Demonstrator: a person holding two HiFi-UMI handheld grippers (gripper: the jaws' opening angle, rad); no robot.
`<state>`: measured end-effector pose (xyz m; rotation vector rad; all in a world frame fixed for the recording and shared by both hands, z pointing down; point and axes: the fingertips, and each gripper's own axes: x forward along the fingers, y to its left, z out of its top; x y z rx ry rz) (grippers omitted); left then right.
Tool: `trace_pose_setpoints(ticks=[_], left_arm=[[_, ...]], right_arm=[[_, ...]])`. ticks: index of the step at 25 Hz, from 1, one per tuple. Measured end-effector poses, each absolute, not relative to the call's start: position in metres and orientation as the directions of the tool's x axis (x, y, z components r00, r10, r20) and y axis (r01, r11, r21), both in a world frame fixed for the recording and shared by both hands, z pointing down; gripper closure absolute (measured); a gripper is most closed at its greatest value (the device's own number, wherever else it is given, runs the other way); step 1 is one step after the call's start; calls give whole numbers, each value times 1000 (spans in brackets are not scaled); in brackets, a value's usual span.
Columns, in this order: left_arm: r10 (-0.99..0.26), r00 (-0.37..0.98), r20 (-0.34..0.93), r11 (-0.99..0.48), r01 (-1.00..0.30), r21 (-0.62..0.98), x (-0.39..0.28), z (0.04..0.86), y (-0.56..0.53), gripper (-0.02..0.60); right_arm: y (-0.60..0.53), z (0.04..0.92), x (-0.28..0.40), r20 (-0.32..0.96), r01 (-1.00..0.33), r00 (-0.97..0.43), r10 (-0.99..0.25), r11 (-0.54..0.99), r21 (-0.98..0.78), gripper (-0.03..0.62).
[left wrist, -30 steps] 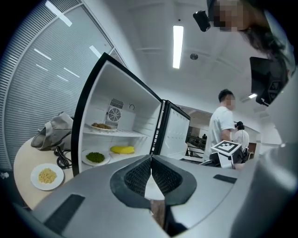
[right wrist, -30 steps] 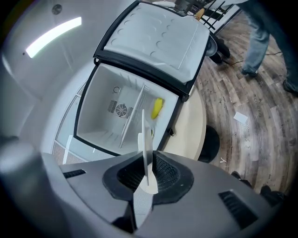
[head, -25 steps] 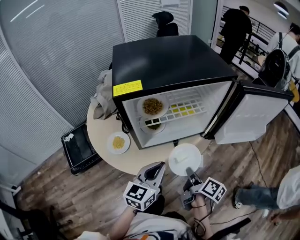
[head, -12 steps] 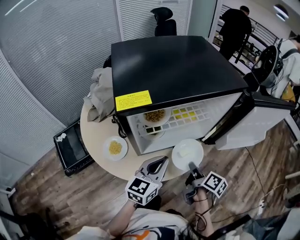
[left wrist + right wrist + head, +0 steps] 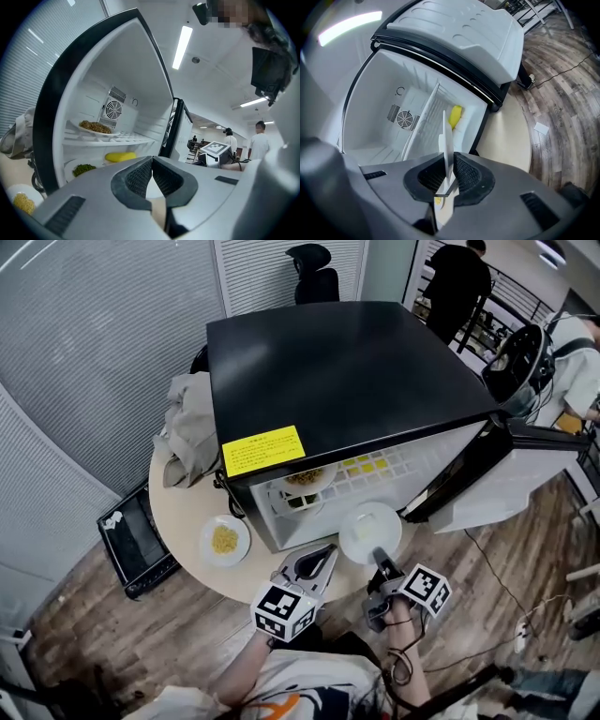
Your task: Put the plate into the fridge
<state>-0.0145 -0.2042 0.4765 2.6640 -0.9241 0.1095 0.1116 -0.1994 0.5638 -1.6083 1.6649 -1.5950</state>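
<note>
Right gripper (image 5: 380, 561) grasps white plate (image 5: 368, 529) at open fridge (image 5: 337, 371)
Left gripper (image 5: 322, 557) clenched, empty; only gripper views show rear fan (image 5: 113, 110); yellow label (image 5: 263, 450) unreadable

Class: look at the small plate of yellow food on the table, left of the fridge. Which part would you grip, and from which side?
Grip its bare near rim, coming from the table's front edge. The plate lies flat with food in the middle, and the fridge blocks its right side.

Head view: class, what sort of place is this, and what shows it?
Probably an office or lab, not a home kitchen: a mini fridge stands on a round table, with an office chair behind and slatted blinds along the wall.
</note>
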Motion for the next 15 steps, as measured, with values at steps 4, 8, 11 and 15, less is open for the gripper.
trace_pose_setpoints(ticks=[4, 8, 11, 15], left_arm=[[-579, 796, 177, -746, -604, 280, -8, 478, -204, 571], [-581, 793, 186, -743, -609, 278, -5, 479, -203, 571], [-591, 784, 187, -737, -620, 271, -4, 477, -204, 571], [-623, 760, 182, -713, -648, 268, -5, 473, -211, 570]], right_arm=[[-209, 563, 114, 431, -468, -308, -848, -260, -845, 554], [-215, 565, 115, 438, -469, -322, -839, -261, -844, 555], [-224, 568, 118, 441, -470, -333, -833, -259, -844, 554], [-236, 577, 118, 462, -485, -358, -811, -262, -834, 554]])
